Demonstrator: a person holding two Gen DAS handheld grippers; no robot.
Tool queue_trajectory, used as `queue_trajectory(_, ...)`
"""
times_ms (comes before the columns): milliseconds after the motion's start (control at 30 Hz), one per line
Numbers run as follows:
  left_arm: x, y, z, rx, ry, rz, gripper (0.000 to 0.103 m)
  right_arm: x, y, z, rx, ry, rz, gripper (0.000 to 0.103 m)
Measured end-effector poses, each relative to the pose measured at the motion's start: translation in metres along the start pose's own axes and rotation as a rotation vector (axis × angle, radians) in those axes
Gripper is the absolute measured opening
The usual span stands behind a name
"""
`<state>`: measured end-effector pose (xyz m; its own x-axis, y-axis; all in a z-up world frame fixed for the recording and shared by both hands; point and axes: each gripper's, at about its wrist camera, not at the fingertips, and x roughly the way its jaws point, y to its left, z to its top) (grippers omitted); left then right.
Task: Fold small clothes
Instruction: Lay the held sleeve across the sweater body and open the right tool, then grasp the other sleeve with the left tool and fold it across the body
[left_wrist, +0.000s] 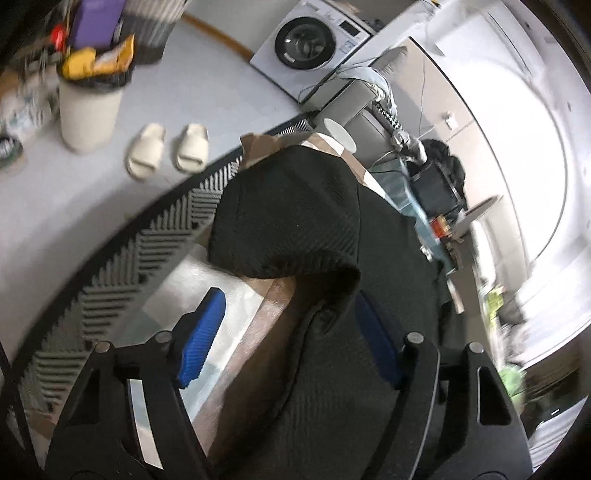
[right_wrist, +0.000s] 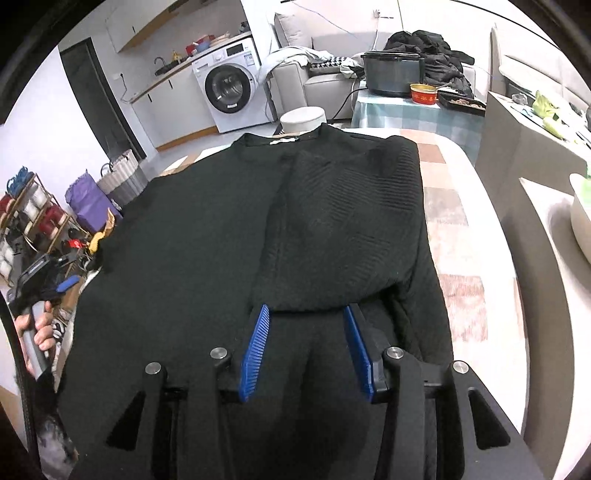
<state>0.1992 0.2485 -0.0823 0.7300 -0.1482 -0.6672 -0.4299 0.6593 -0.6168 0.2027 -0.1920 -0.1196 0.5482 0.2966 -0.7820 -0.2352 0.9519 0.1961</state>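
A black knit sweater (right_wrist: 192, 236) lies flat on the patterned table (right_wrist: 461, 295), collar at the far end. Its right sleeve (right_wrist: 343, 225) is folded over the body. My right gripper (right_wrist: 306, 314) is open just above the sweater, its blue pads either side of the folded sleeve's cuff, holding nothing. In the left wrist view the left gripper (left_wrist: 288, 299) is open at the sweater's left edge (left_wrist: 288, 206), where a sleeve fold bulges up; one blue pad (left_wrist: 201, 336) hangs over the table, the other is partly hidden by cloth. The left gripper also shows in the right wrist view (right_wrist: 55, 284).
The table's zigzag-trimmed edge (left_wrist: 147, 236) runs past the left gripper. On the floor are slippers (left_wrist: 166, 151), a full bin (left_wrist: 90, 107) and a washing machine (right_wrist: 232, 92). A side table with a cooker (right_wrist: 391, 74) stands beyond. A white bowl (right_wrist: 581, 218) sits at the right.
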Motion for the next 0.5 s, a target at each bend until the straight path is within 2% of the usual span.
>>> queue_trajectory(100, 0.01, 0.009, 0.009, -0.04, -0.005, 0.045, 0.062, -0.005, 0.002, -0.002, -0.005, -0.016, 0.006, 0.043)
queue_trajectory(167, 0.017, 0.011, 0.014, -0.039, -0.005, 0.085, 0.051, -0.008, 0.001, -0.006, 0.0, -0.021, 0.006, 0.044)
queue_trajectory(300, 0.035, 0.007, 0.017, -0.028, 0.021, 0.141, 0.039, -0.014, -0.005, -0.011, 0.013, -0.026, 0.0, 0.044)
queue_trajectory(367, 0.045, 0.002, 0.021, -0.006, 0.017, 0.19, 0.028, -0.016, -0.008, -0.012, 0.029, -0.03, 0.0, 0.044)
queue_trajectory(433, 0.051, -0.004, 0.023, 0.0, 0.021, 0.22, 0.026, -0.015, -0.012, -0.015, 0.046, -0.023, -0.001, 0.045)
queue_trajectory(500, 0.053, -0.002, 0.025, -0.035, 0.028, 0.199, 0.026, -0.015, -0.013, -0.017, 0.048, -0.018, -0.002, 0.045)
